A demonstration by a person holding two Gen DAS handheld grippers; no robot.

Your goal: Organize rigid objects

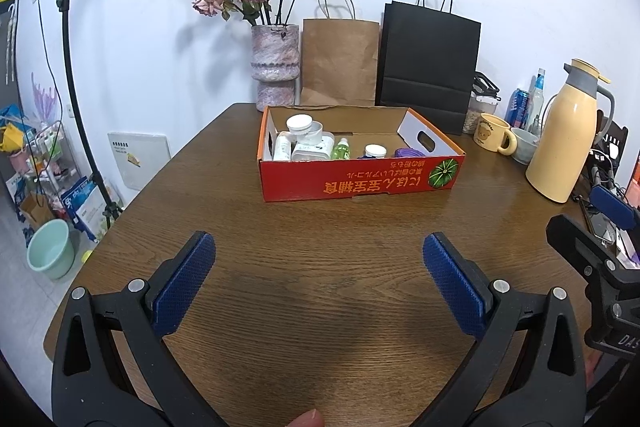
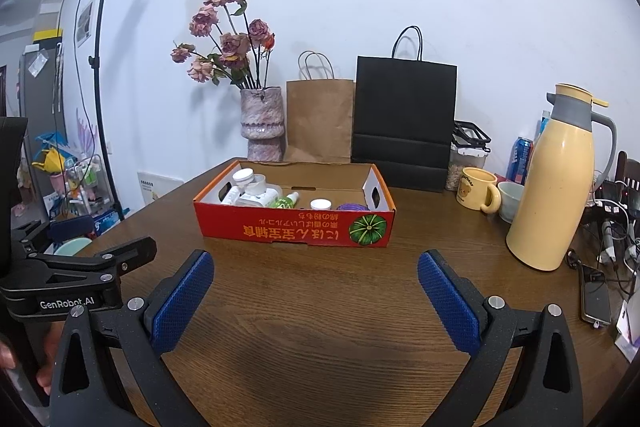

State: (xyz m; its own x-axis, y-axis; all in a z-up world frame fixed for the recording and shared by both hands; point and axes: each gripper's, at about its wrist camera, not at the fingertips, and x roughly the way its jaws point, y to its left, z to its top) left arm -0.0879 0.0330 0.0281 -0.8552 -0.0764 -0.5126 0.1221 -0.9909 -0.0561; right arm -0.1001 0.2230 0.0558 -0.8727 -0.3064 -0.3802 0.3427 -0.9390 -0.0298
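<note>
Jaws released on both my grippers, nothing between them, bare worktop (image 1: 320, 247) ahead.
Left gripper (image 1: 319, 253) and right gripper (image 2: 316, 269) hover well short of the red box (image 2: 296, 227), which holds white jars (image 1: 299, 123), a green bottle (image 1: 341, 149) and a purple lid (image 1: 408, 152). Behind it stand a flower vase (image 1: 275, 63), brown bag (image 1: 340, 61) and black bag (image 1: 428, 67); a yellow flask (image 2: 556, 183) and mug (image 2: 478, 188) sit right.
</note>
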